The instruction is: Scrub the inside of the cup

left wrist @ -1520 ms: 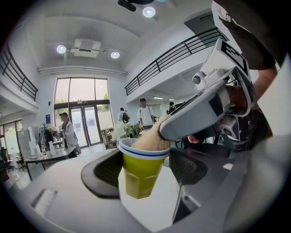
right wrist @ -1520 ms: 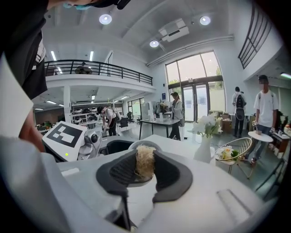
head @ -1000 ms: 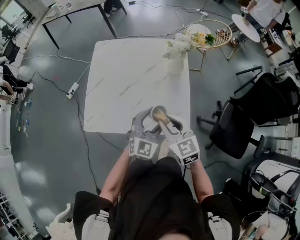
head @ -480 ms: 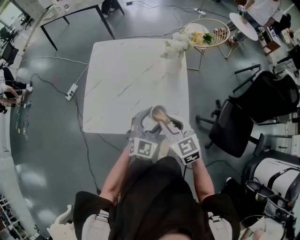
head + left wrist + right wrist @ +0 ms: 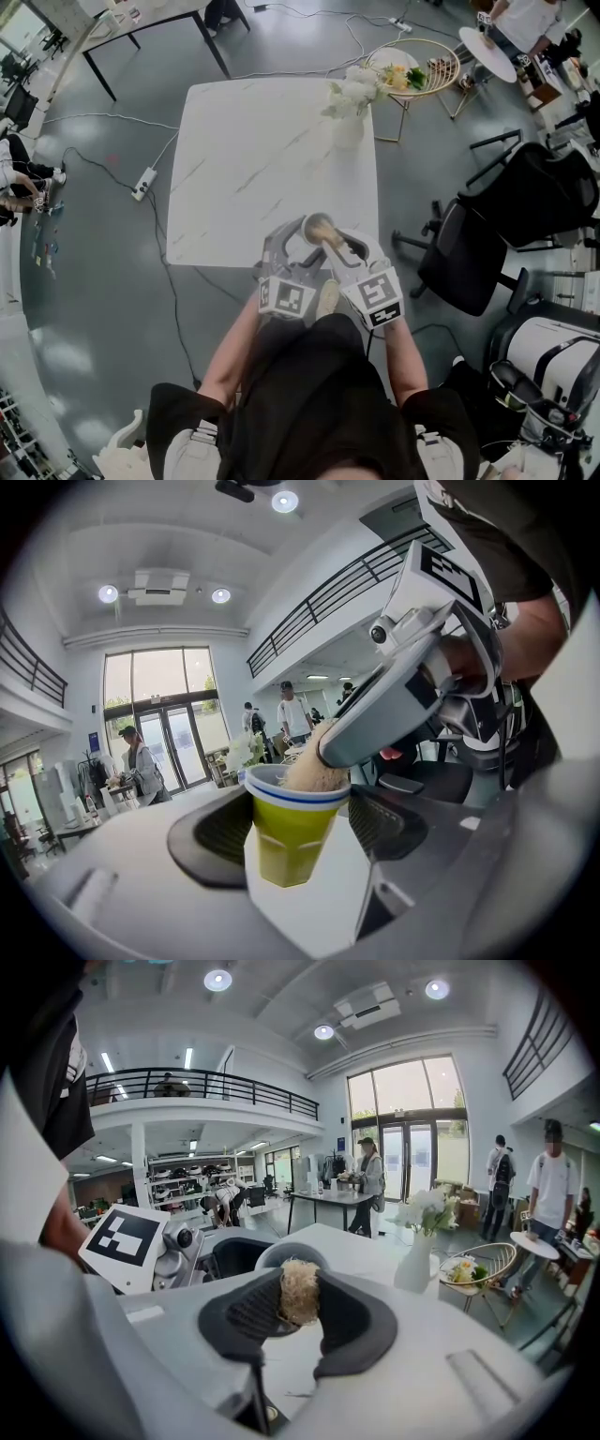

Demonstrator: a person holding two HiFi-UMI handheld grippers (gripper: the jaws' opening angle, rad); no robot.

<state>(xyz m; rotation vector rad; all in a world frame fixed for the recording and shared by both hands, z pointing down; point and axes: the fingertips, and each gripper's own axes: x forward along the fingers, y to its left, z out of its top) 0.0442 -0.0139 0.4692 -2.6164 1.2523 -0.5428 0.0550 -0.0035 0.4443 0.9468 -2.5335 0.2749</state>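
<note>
The left gripper's [image 5: 300,829] pads are clamping the upright yellow-green cup [image 5: 286,844]. The right gripper's [image 5: 300,1314] jaws are pinching a pale fibre scrubber [image 5: 300,1293], which is dipping into the cup's mouth from 2 o'clock. The cup is being held at the white table's [image 5: 253,150] 5 o'clock edge. A flower vase [image 5: 349,117] is standing at its 1 o'clock corner.

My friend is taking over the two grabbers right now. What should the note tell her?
Left gripper: shut on the yellow cup, upright, at the near part of the white table.
Right gripper: shut on the tan scrubber, its end pushed into the cup's mouth.
Done: scrubber is in the cup.
Left: rub round the inside walls and bottom, then lift the scrubber out. How clean the inside is can't be seen.
</note>
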